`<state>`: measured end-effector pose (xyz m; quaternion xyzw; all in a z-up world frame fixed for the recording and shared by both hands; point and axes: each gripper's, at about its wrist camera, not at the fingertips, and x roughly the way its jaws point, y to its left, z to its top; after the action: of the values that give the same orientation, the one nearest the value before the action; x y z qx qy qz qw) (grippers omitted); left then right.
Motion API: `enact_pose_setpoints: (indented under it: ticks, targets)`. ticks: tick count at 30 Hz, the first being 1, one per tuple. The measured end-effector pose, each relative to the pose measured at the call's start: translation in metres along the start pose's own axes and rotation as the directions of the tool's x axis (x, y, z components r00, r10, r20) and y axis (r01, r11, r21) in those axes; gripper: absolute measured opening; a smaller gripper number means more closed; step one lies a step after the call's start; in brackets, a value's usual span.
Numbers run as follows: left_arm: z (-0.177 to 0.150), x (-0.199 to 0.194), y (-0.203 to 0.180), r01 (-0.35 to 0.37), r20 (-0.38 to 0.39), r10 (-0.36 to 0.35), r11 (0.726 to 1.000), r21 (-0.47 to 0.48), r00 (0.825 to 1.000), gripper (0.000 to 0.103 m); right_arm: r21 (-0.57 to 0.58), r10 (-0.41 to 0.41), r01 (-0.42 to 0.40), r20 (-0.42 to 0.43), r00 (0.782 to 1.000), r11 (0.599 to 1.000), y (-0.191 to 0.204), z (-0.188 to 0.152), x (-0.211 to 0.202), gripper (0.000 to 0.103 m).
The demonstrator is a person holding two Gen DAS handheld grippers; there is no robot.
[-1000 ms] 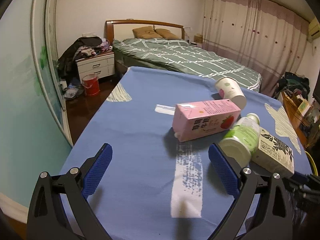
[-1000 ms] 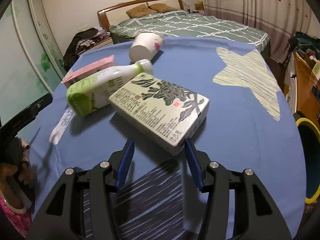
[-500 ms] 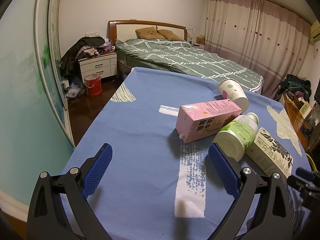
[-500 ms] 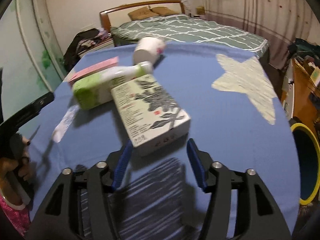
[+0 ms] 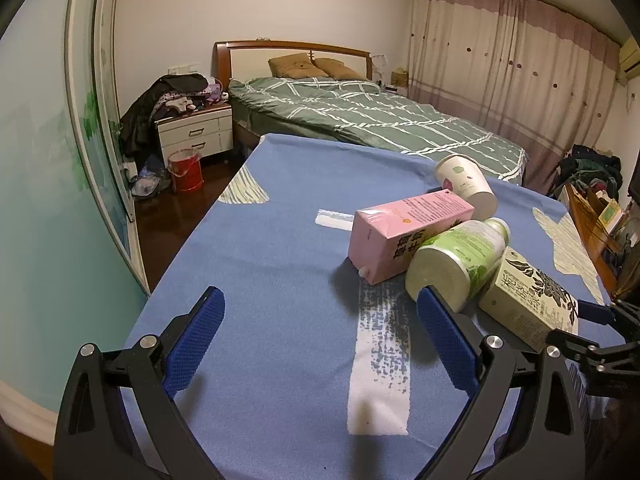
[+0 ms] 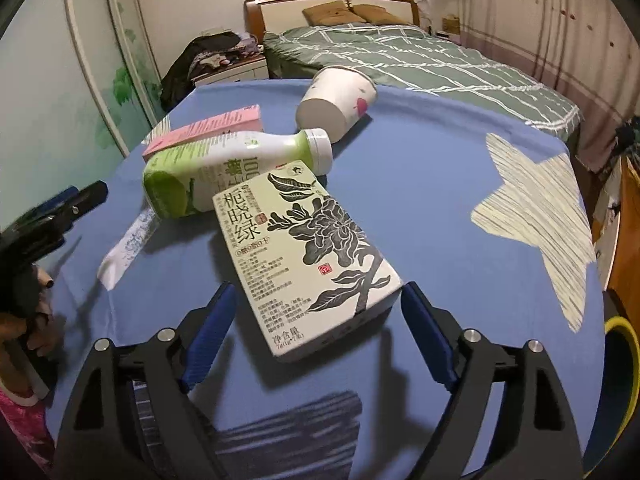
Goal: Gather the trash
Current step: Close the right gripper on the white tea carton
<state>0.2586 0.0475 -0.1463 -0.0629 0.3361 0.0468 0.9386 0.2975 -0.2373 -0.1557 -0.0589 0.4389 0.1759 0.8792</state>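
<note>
Far: bed (image 5: 372, 120) w/ green checked cover, 2 brown pillows (image 5: 294, 65). Far left: white nightstand (image 5: 196, 134), clothes piled on top; red bucket (image 5: 185, 170) on floor nearby. Right: pink curtains (image 5: 500, 72).

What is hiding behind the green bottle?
Behind the green bottle lies a pink carton; only its top edge and one end show. The rest is covered. A paper cup lies farther back on the blue cloth.

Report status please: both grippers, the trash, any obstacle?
Left gripper open, empty. Right gripper jaws opening around the cream carton, no grip. Green bottle leans against that carton, may roll.
</note>
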Motion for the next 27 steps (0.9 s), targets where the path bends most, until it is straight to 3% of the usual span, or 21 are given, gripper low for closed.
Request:
enact_pose_setpoints:
  ticks: [3, 6, 12, 22, 24, 25, 27]
  targets:
    - [0.0, 0.0, 0.0, 0.001, -0.002, -0.001, 1.0, 0.0, 1.0, 0.095, -0.019, 0.025, -0.025, 0.025, 0.999, 1.0, -0.007, 0.01, 0.002, 0.08]
    - [0.0, 0.0, -0.001, 0.001, -0.002, -0.001, 1.0, 0.002, 1.0, 0.095, -0.057, 0.079, -0.079, -0.004, 0.997, 0.995, -0.008, 0.018, 0.009, 0.086]
    - [0.0, -0.001, -0.002, 0.002, -0.002, -0.002, 1.0, -0.001, 1.0, 0.095, -0.128, 0.04, -0.044, -0.034, 0.999, 0.991, 0.009, 0.013, 0.016, 0.086]
    - [-0.001, -0.001, -0.003, 0.002, -0.003, -0.002, 1.0, 0.004, 1.0, 0.095, -0.085, 0.066, -0.068, -0.022, 0.998, 0.994, 0.028, 0.002, 0.014, 0.084]
    - [-0.001, -0.002, -0.003, 0.002, -0.001, -0.002, 1.0, 0.001, 1.0, 0.095, -0.088, 0.018, -0.02, -0.025, 1.0, 0.996, 0.032, 0.001, 0.019, 0.079]
    - [-0.002, -0.002, -0.003, 0.003, -0.001, -0.003, 1.0, 0.0, 1.0, 0.095, -0.079, 0.017, -0.019, -0.019, 1.0, 0.997, 0.032, 0.0, 0.019, 0.07]
    - [-0.002, -0.003, -0.003, 0.003, 0.001, -0.003, 1.0, 0.001, 1.0, 0.095, -0.059, 0.015, -0.016, -0.02, 1.0, 0.998, 0.031, 0.0, 0.016, 0.07]
